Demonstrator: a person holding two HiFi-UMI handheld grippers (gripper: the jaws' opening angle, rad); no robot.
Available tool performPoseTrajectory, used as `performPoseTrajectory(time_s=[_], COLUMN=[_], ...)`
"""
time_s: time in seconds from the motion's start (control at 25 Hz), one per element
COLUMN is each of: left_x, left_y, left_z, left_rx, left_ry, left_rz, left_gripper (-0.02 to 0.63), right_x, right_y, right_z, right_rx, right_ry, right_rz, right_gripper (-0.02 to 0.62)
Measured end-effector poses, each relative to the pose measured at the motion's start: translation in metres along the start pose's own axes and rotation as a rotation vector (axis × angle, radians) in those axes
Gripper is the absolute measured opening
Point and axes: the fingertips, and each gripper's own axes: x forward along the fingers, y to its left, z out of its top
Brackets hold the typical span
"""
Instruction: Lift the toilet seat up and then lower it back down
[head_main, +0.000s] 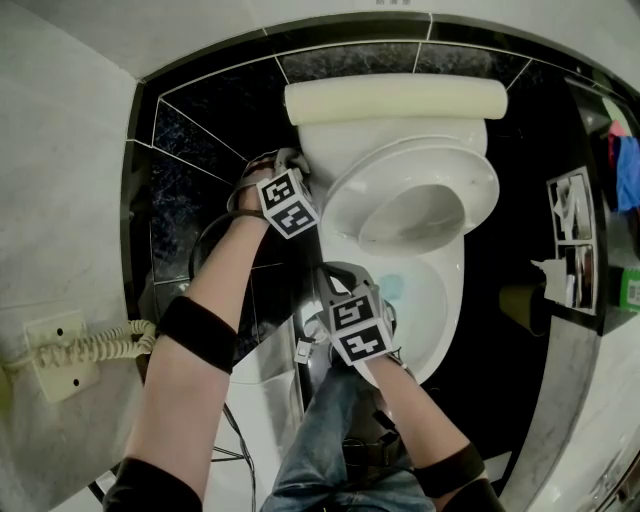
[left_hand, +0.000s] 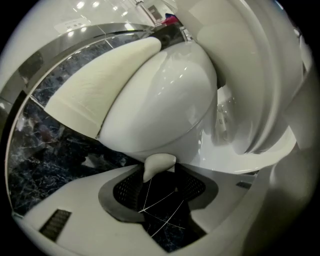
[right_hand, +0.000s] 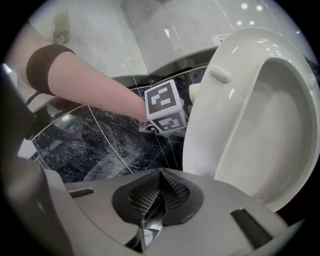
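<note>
The seat (head_main: 420, 160) stands raised, so lowering is left, I think. The left claw (left_hand: 162, 170) is spread around its edge. The right claw (right_hand: 160, 176) is pressed together and empty.

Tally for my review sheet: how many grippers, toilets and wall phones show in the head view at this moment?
grippers: 2, the left gripper and the right gripper
toilet: 1
wall phone: 1
total: 4
</note>
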Motion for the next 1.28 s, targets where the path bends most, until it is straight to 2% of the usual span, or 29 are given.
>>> performPoseTrajectory(time_s=[0.28,0.48,0.52,0.64,0.88,1.04,1.28], left_x=[-0.066,-0.140,-0.154,-0.200,-0.296,-0.361,-0.444], left_y=[-0.001,-0.025,-0.033,-0.061,-0.122,-0.160,-0.207], left_z=[-0.011,-0.005,-0.003,0.010,0.053,0.086,0.126], left_rx=[-0.099,-0.222,-0.247,-0.346,-0.688,-0.788,-0.896], left_ry=[0.025,-0.018,-0.029,-0.068,-0.217,-0.276,-0.311], left_rz=[0.088,0.143,0.148,0.151,0.106,0.101,0.135], left_gripper=[0.176,0.021,0.008,0.008,0.006,0.006,0.006], right_x=[-0.044,-0.091,-0.102,-0.138,-0.227,-0.292,-0.390], right_y=[0.003,0.006,0.006,0.002,-0.015,-0.030,-0.054], right_z=[0.002,-0.002,-0.003,-0.008,-0.022,-0.042,-0.057], right_rx=[-0.017,-0.053,-0.060,-0.078,-0.107,-0.111,-0.130], right_ry=[-0.007,0.000,0.002,0.003,0.000,0.004,-0.006], right_rz=[0.001,-0.005,-0.008,-0.019,-0.050,-0.081,-0.118], right_gripper=[0.011,0.011,0.011,0.011,0.011,0.011,0.011])
